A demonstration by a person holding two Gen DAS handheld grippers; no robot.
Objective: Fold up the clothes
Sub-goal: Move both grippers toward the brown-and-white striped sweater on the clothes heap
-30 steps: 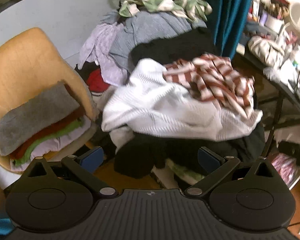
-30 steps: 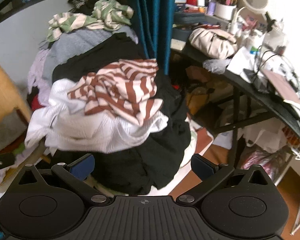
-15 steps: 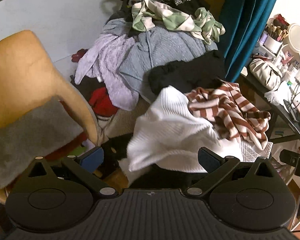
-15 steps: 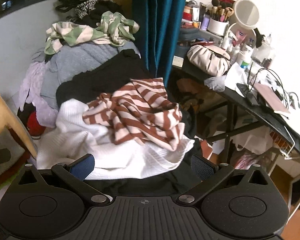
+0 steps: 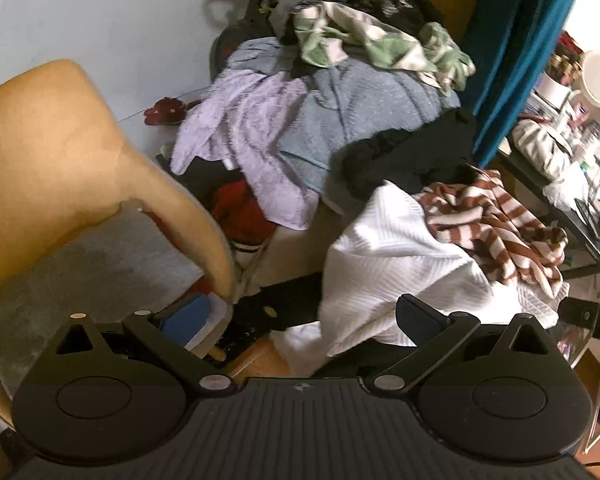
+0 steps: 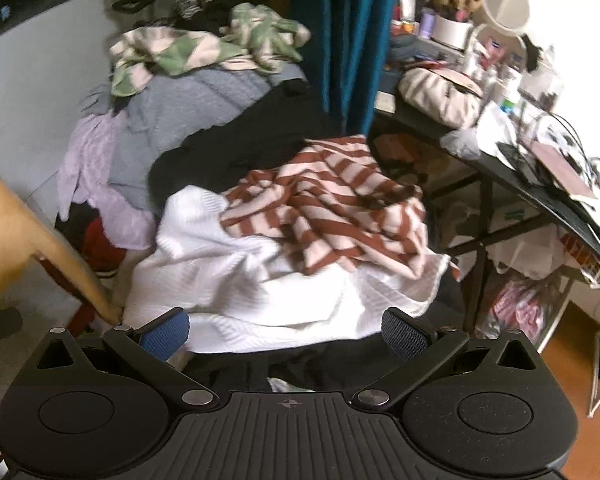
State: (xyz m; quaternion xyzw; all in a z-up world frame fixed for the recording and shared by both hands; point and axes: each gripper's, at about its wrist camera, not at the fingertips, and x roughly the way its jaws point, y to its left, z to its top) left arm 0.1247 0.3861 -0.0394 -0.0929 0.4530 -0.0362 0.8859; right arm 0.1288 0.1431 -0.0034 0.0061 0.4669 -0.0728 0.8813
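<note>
A heap of unfolded clothes fills the middle of both views. On top lies a brown-and-white striped top (image 5: 496, 224) (image 6: 332, 208), resting on a white ribbed garment (image 5: 396, 264) (image 6: 252, 280). Behind them sit a black garment (image 6: 236, 148), a grey-blue sweater (image 5: 360, 120) (image 6: 188, 116), a lilac fleece (image 5: 256, 136) and a green patterned piece (image 5: 380, 44) (image 6: 204, 48). My left gripper (image 5: 300, 318) is open, just short of the white garment's left edge. My right gripper (image 6: 286, 334) is open over the white garment's near edge. Neither holds anything.
A tan chair (image 5: 72, 168) at the left holds a folded stack topped by a grey garment (image 5: 88, 264). A teal curtain (image 6: 348, 36) hangs behind the heap. A black desk (image 6: 548, 200) crowded with a bag, mirror and bottles stands at the right. Wooden floor (image 6: 572, 344) shows below it.
Both grippers have moved forward and up toward the heap, so the white and striped garments sit lower and closer. The left view has swung right, away from the chair's stack. Jaws stay open.
</note>
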